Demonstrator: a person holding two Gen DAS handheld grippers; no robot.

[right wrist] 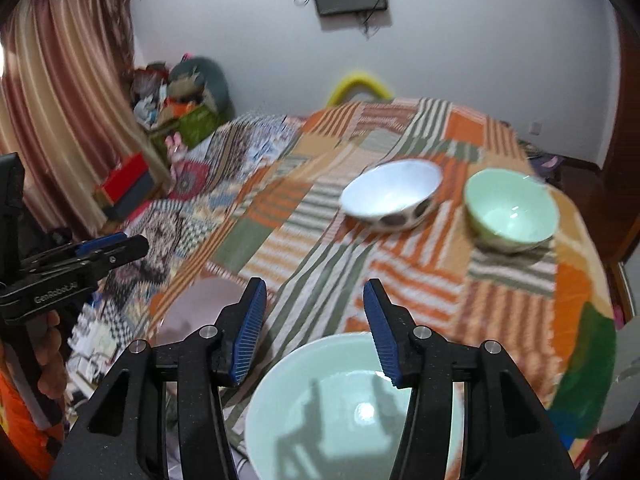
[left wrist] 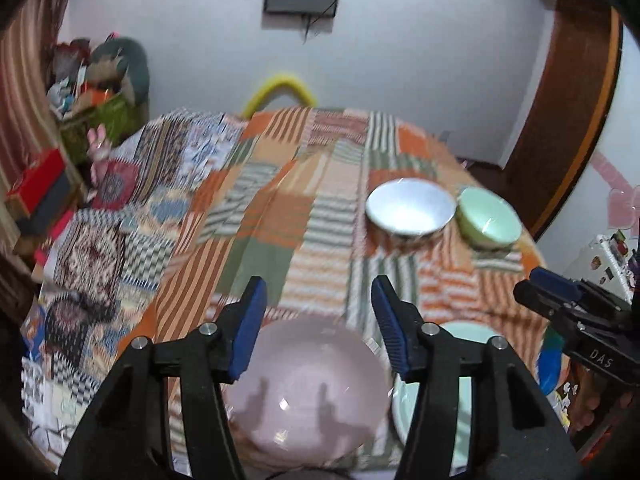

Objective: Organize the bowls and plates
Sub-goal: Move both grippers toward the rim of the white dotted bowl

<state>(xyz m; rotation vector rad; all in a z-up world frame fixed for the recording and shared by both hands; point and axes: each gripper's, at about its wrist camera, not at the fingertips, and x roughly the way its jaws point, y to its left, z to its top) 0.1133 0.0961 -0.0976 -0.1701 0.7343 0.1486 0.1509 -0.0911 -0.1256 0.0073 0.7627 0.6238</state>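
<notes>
Left gripper [left wrist: 318, 320]: jaws spread wide, nothing between the blue pads [left wrist: 248, 332]. It hangs over the pink plate [left wrist: 308, 392], which lies at the near edge of the quilt [left wrist: 280, 208]; the shadows of both fingers fall on the plate's face.

Right gripper [right wrist: 314, 320]: jaws likewise wide apart, empty — poised above the mint plate [right wrist: 344, 412], also at the near edge. Finger shadows show on this plate too. In the left view the mint plate [left wrist: 464, 400] sits just beside the pink one, on its right; whether the rims touch I cannot tell, as a gripper finger hides the gap.

Farther back on the quilt, right of centre, two bowls stand upright side by side:
- white bowl [right wrist: 390, 196], dark spots on its outer wall, on the left
- green bowl [right wrist: 512, 210] on the right

In the left view the bowl rims look nearly touching; in the right view a clear strip of quilt shows between them.

Both views are motion-blurred. Each gripper appears at the edge of the other's view — the right one at far right, the left one at far left.
</notes>
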